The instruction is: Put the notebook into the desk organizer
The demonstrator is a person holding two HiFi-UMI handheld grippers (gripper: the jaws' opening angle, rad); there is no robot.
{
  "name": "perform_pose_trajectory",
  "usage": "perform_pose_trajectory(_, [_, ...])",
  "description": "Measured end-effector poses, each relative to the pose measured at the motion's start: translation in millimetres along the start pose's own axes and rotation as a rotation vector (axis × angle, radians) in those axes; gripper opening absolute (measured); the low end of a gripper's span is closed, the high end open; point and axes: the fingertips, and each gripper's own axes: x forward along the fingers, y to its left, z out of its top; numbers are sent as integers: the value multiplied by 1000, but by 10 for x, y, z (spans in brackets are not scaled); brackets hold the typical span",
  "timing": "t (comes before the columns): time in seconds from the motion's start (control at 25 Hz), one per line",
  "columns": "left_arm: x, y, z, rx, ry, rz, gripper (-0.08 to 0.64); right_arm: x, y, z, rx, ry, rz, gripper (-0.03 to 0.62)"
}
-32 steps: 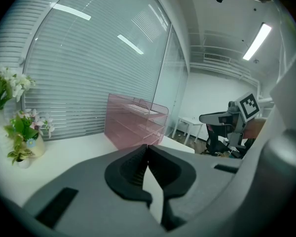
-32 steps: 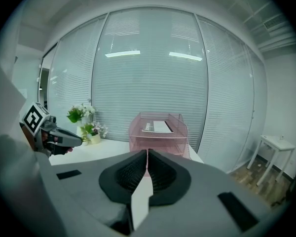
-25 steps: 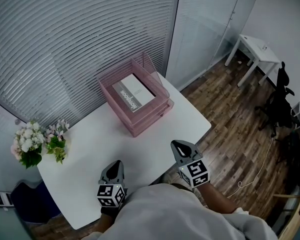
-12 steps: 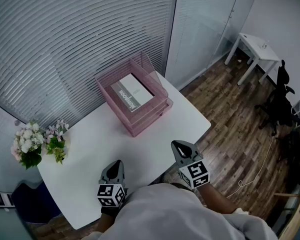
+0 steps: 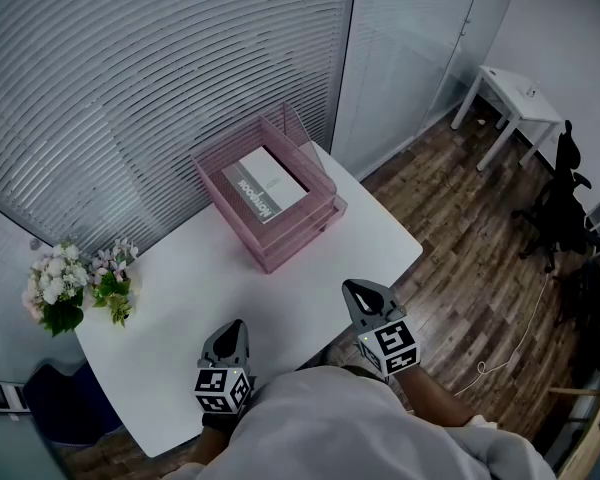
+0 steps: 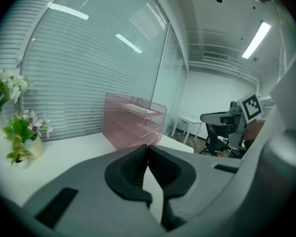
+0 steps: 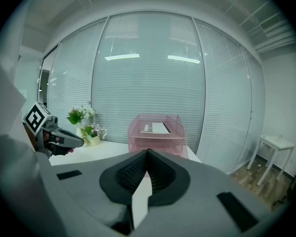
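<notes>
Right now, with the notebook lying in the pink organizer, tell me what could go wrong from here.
1. The organizer stands near the far corner of the table; a bump might push it off.
2. The flowers sit at the table's left edge, so a sideways sweep of the left hand-held gripper could topple them.

small office room, glass walls (image 5: 130, 88) all covered with white blinds. dark wood plank floor (image 5: 450, 218). white desk (image 5: 210, 283) by the blinds, a little white side table (image 5: 515, 108) off in the corner, black office chair (image 5: 558, 203) near it. ceiling strip light (image 6: 256, 37) on overhead.
</notes>
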Motion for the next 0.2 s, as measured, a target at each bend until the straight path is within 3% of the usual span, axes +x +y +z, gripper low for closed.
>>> perform_pose_trajectory(0.2, [6, -3, 10, 0, 1, 1, 9, 6, -5, 12, 0, 1, 2, 16])
